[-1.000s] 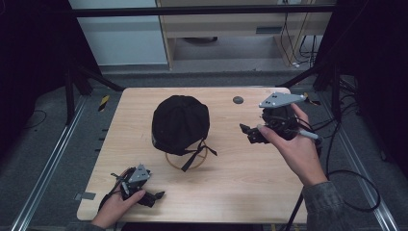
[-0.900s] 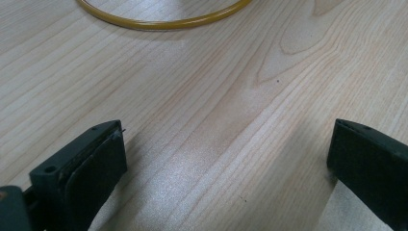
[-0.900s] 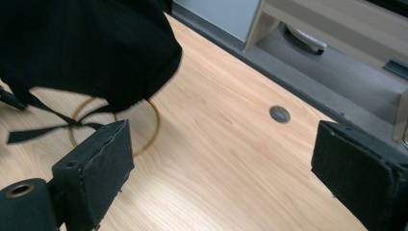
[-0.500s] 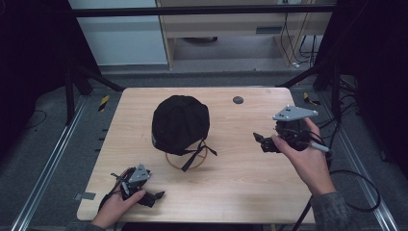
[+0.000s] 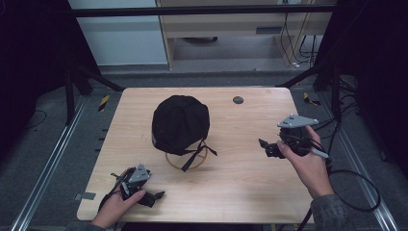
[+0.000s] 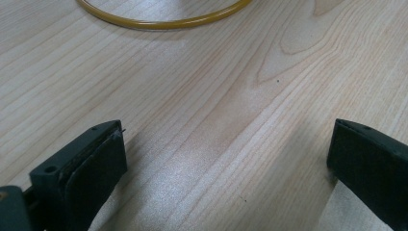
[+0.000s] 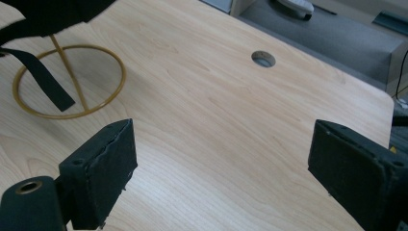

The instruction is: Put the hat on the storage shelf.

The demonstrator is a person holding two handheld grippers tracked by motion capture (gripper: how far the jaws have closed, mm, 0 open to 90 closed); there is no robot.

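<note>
The whole surface (image 5: 250, 192) is seen from above and behind the person in the high view, which faces forward and down. The left gripper view is set very low and close, looking across bare wood to the ring (image 6: 163, 21) at its top edge. The right gripper view sits higher and farther back, angled toward the hole (image 7: 263, 58). The ring (image 7: 67, 82) is shared by all three views.

Black grippers, grey three-cornered top plates, trailing black cables, grey sleeve (image 5: 332, 211).

One black cap (image 5: 180, 124), one ring stand (image 5: 186, 159) (brass-coloured), two hand-held grippers (image 5: 265, 146).
</note>
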